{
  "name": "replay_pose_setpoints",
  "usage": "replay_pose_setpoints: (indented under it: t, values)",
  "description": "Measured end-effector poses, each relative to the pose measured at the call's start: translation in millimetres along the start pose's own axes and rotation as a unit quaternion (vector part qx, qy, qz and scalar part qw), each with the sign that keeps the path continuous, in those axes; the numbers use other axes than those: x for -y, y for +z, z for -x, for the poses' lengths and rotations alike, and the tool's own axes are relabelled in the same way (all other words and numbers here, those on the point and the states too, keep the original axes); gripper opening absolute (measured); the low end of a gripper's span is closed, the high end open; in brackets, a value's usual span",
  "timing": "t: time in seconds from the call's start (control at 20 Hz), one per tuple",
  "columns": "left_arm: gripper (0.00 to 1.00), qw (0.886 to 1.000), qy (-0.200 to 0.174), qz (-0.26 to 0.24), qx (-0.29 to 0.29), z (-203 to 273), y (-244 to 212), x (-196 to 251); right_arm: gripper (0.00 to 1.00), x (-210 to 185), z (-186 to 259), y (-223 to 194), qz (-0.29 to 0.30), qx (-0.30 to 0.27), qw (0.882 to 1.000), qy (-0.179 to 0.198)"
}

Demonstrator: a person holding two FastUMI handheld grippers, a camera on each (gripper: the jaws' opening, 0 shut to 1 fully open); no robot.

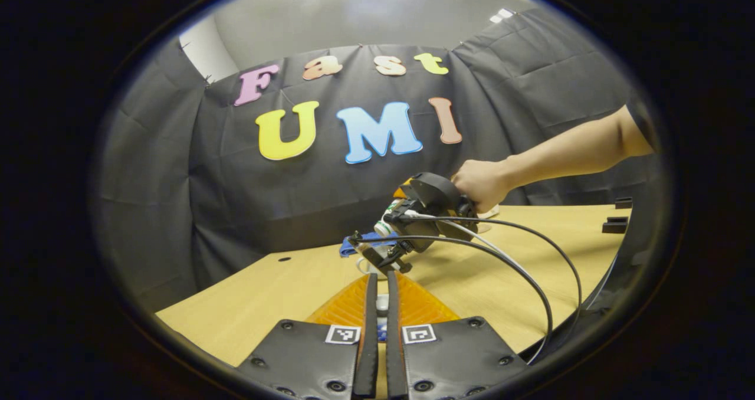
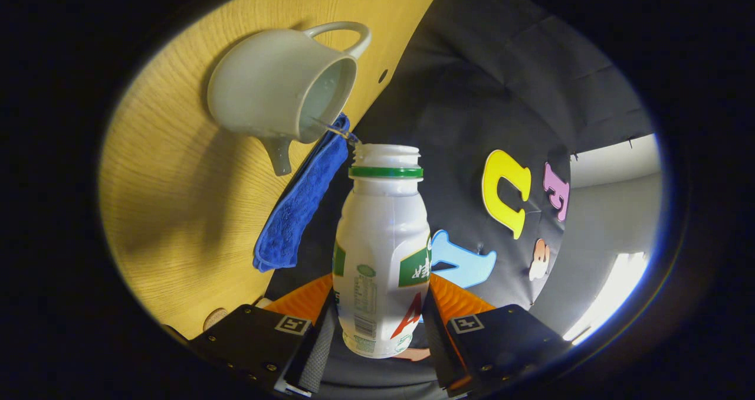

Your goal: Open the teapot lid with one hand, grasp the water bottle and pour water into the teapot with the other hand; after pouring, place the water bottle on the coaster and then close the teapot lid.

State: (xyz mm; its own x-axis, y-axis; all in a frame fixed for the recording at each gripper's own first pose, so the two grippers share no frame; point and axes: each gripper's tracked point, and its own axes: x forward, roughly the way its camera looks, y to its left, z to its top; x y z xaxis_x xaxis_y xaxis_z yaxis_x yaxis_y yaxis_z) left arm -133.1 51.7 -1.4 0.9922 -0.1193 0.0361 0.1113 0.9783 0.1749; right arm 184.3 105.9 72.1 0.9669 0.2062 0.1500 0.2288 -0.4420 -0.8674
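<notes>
The right gripper (image 2: 377, 323) pinches the tipped water bottle (image 2: 382, 252), its mouth pouring toward the open teapot (image 2: 277, 87) at eleven o'clock; the left gripper (image 1: 377, 305), jaws pressed nearly together, apparently holds the lid clear.

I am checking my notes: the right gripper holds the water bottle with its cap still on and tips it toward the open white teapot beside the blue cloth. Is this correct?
Not quite. The right gripper view shows the water bottle has no cap: its threaded mouth is open. The rest stands: the right gripper clamps it, tipped toward the open white teapot beside the blue cloth.
</notes>
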Motion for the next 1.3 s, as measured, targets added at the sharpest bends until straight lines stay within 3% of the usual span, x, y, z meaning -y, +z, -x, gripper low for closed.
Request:
replay_pose_setpoints:
  t: [0.4, 0.45, 0.5, 0.65, 0.7, 0.75, 1.05, 1.15, 1.3]
  values:
    - [0.16, 1.000, 0.001, -0.002, 0.000, 1, 0, -1, 0.71, 8, -1, 3, 0.028, 0.011, 0.999, -0.017]
    - [0.12, 1.000, 0.001, -0.002, 0.000, 2, 0, -1, 0.71, 10, -1, 4, 0.032, 0.012, 0.999, -0.020]
    - [0.16, 1.000, 0.002, -0.002, 0.001, 4, 2, -1, 0.71, 11, -1, 4, 0.035, 0.012, 0.999, -0.022]
    - [0.16, 1.000, 0.003, -0.003, 0.002, 6, 2, 0, 0.71, 13, 0, 6, 0.038, 0.014, 0.999, -0.030]
    - [0.12, 1.000, 0.003, -0.003, 0.002, 6, 2, 0, 0.71, 13, 1, 7, 0.038, 0.015, 0.999, -0.032]
    - [0.16, 1.000, 0.003, -0.004, 0.002, 6, 2, 0, 0.71, 13, 2, 7, 0.037, 0.016, 0.999, -0.032]
    - [0.16, 1.000, 0.004, -0.005, 0.001, 3, 4, -2, 0.71, 1, 3, 14, 0.040, 0.026, 0.999, -0.018]
    - [0.16, 1.000, 0.004, -0.003, 0.001, 3, 3, -2, 0.71, -4, 1, 14, 0.031, 0.026, 0.999, -0.013]
    - [0.16, 1.000, 0.004, 0.001, -0.001, 5, 1, -2, 0.71, -16, 2, 12, -0.035, 0.024, 0.999, 0.012]
